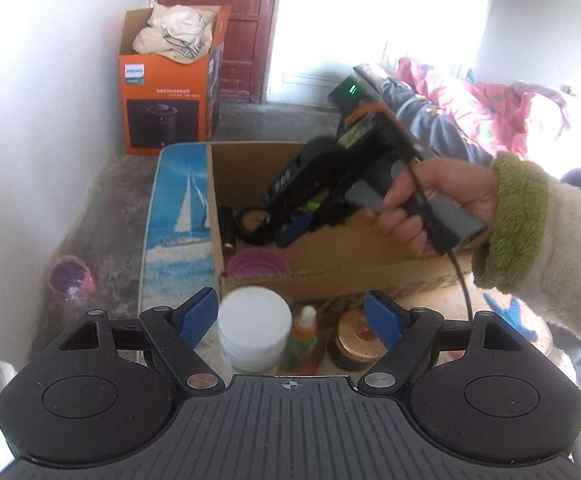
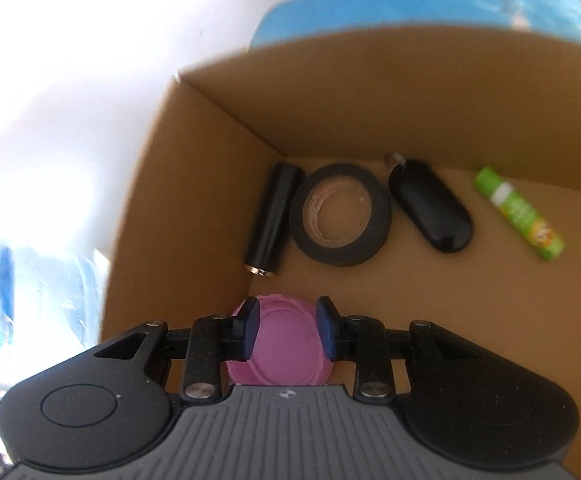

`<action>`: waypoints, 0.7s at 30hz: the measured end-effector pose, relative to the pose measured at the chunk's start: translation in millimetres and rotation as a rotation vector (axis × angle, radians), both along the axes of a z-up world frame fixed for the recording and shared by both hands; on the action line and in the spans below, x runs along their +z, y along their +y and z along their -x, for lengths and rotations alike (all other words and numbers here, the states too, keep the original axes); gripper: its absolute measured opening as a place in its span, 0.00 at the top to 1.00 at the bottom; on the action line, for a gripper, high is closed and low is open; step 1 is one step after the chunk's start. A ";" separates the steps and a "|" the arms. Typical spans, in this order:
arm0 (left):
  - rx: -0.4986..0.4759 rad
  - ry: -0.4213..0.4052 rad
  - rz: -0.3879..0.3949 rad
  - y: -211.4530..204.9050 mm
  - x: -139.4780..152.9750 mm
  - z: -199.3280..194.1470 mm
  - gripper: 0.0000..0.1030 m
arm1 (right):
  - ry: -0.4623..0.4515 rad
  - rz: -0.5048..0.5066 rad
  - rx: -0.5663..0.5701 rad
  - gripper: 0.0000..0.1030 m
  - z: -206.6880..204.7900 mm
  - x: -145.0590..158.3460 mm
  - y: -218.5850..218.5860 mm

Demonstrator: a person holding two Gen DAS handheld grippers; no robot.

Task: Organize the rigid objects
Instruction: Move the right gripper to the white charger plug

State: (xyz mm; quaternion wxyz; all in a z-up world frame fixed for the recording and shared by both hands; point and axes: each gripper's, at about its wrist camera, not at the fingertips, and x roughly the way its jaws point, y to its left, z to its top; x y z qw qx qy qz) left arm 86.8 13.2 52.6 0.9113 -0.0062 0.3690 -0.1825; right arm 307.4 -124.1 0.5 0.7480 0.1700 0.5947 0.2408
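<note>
Two hand-held grippers, right hand-held gripper (image 2: 286,330) angled into cardboard box (image 2: 218,128), above pink lid (image 2: 282,352)

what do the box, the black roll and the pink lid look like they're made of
Box: brown cardboard, matte, with folded corner seams and raw cut edges.
Black roll: probably cloth or vinyl tape, dull black, wound on a tan paper core.
Pink lid: likely plastic, smooth with a slight sheen and moulded rings. It is partly hidden by the right gripper.
</note>
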 end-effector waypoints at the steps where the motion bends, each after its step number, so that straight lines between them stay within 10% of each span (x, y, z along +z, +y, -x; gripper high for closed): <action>1: -0.008 0.001 0.000 -2.5 -2.4 1.9 0.21 | -0.026 -0.021 -0.012 0.67 9.2 9.7 -8.9; 11: -0.176 0.037 0.026 -43.1 -48.0 30.0 0.19 | -0.392 -0.178 -0.138 0.48 172.9 93.4 -100.5; 21: -0.247 -0.059 -0.154 -108.5 -102.6 41.2 0.41 | -0.328 -0.136 -0.392 0.49 231.1 12.0 -130.3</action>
